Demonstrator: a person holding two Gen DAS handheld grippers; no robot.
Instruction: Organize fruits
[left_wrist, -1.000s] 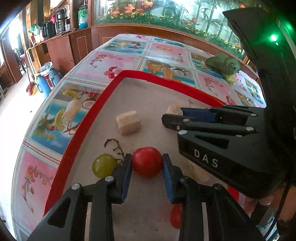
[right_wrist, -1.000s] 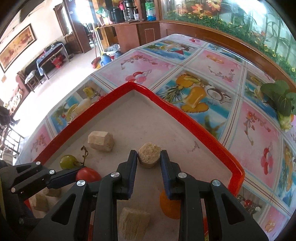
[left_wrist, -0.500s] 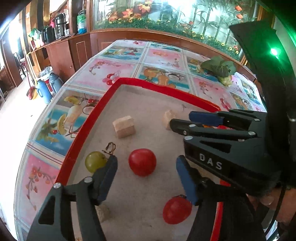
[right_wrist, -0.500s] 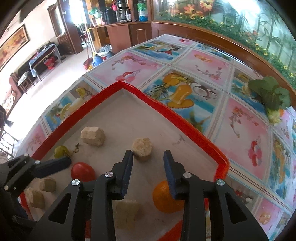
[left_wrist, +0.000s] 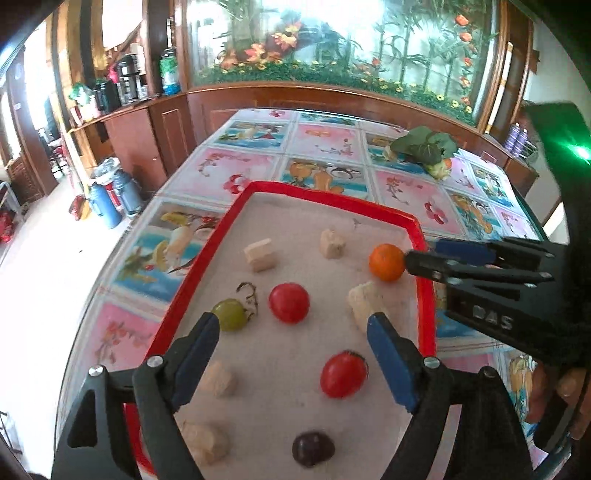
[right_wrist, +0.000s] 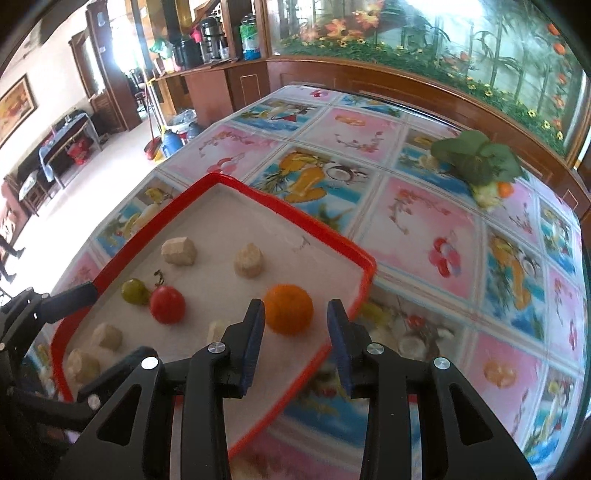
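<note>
since a second ago both grippers have let go and lifted back: the left gripper (left_wrist: 291, 343) no longer clamps the red tomato (left_wrist: 289, 302), and the right gripper (right_wrist: 295, 332) has released the beige block (right_wrist: 249, 260) it held.

on the left, the left gripper's fingers (left_wrist: 199, 350) stand wide and are opening further, with nothing gripped; the red tomato lies just ahead of them on the red tray (left_wrist: 207, 266), a green grape (left_wrist: 229, 314) by the left fingertip and a second tomato (left_wrist: 343, 373) between the fingers but lower down, untouched.

to the right, the right gripper's fingers (right_wrist: 251, 339) are only a little apart and opening slowly, also empty. the orange (right_wrist: 289, 308) sits on the tray directly ahead of their tips, nearly centred in the gap, near the tray's right corner on the desk (right_wrist: 443, 236).

the orange looks wider than the present gap, so the right hand, clearly the nearer one, would probably need to spread further before closing in on it.
</note>
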